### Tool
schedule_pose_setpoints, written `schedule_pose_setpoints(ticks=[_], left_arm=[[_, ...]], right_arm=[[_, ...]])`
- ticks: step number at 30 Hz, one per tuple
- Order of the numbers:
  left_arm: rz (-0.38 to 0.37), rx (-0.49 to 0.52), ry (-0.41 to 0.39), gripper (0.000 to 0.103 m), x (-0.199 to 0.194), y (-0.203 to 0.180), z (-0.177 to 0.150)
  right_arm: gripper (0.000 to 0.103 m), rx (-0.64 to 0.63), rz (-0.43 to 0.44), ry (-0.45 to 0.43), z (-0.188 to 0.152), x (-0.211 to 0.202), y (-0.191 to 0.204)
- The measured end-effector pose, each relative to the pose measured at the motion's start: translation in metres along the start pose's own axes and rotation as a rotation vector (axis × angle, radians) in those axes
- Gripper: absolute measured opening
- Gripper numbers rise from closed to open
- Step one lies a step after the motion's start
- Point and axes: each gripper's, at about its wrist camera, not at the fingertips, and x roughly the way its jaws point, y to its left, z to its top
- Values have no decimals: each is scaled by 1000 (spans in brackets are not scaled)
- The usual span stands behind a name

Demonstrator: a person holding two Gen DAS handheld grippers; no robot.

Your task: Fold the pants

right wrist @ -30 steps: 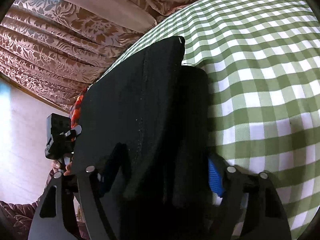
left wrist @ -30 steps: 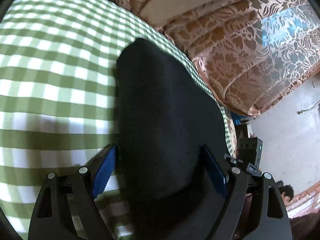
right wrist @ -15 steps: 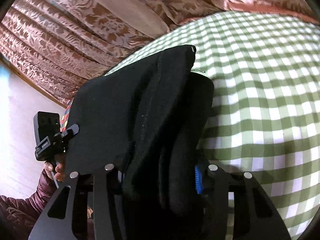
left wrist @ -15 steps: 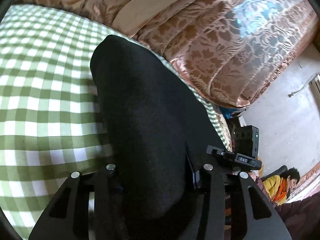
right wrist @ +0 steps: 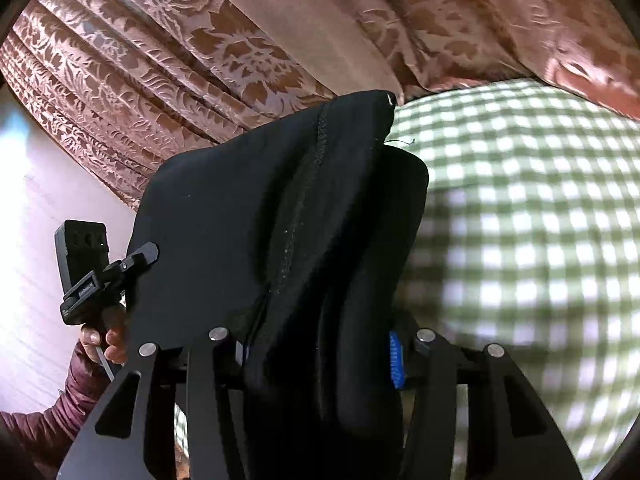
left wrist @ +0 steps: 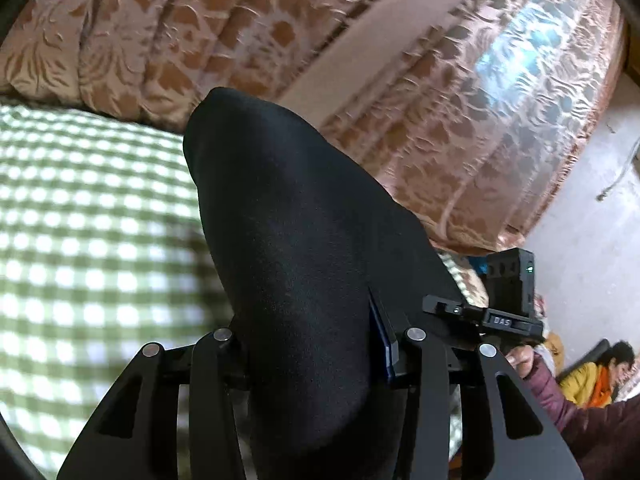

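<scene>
The black pants (left wrist: 296, 248) fill the middle of the left wrist view, lifted off the green checked cloth (left wrist: 92, 248). My left gripper (left wrist: 308, 360) is shut on one end of their edge. In the right wrist view the pants (right wrist: 256, 216) show a stitched seam and a doubled layer. My right gripper (right wrist: 320, 356) is shut on the other end of the edge. The cloth hangs stretched between the two grippers. Each view shows the other gripper at its outer side, the right one (left wrist: 504, 300) and the left one (right wrist: 92, 272).
The checked cloth (right wrist: 520, 240) covers the surface under the pants. Brown patterned curtains (left wrist: 460, 100) hang behind it, also in the right wrist view (right wrist: 180, 60). A person in yellow and orange (left wrist: 592, 372) sits low at the far right.
Both grippers closed on the pants and have lifted them off the checked cloth. The views tilt up, so more curtain shows now.
</scene>
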Motion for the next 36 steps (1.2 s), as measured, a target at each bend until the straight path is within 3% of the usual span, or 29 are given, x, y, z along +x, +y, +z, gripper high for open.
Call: schedule_pose_setpoints(ticks=[5, 8, 10, 12, 13, 15, 18, 21, 25, 27, 29, 31, 35, 36], left_arm=[[36, -7, -17, 43, 7, 21, 32], [53, -38, -10, 44, 15, 39, 44], [103, -68, 17, 47, 31, 61, 47], [189, -116, 95, 51, 55, 84, 42], [221, -140, 116, 58, 63, 93, 37], [199, -165, 80, 61, 62, 102, 32], [239, -133, 79, 62, 56, 91, 32], [291, -129, 70, 62, 48, 75, 37], [373, -108, 8, 62, 26, 59, 31], [392, -106, 0, 62, 18, 52, 22], [388, -127, -15, 62, 9, 49, 13], [337, -185, -13, 73, 3, 50, 0], [293, -236, 6, 74, 6, 55, -14], [254, -251, 6, 66, 7, 56, -14]], right_arm=[[49, -1, -2, 15, 33, 32, -7], [50, -8, -58, 57, 39, 64, -21], [62, 25, -78, 73, 33, 86, -40], [66, 56, -38, 56, 31, 86, -48], [66, 66, -27, 52, 29, 84, -50], [71, 60, -39, 53, 29, 82, -48], [79, 30, -119, 41, 33, 71, -40], [77, -35, -198, -3, 34, 52, -23], [76, -53, -164, -5, 32, 37, -12], [85, -18, -134, 19, 27, 37, -17], [85, 31, -128, 45, 20, 42, -27], [85, 101, -93, 76, 12, 47, -39], [58, 143, -17, 61, 2, 43, -44], [50, 138, -13, 55, 2, 41, -41]])
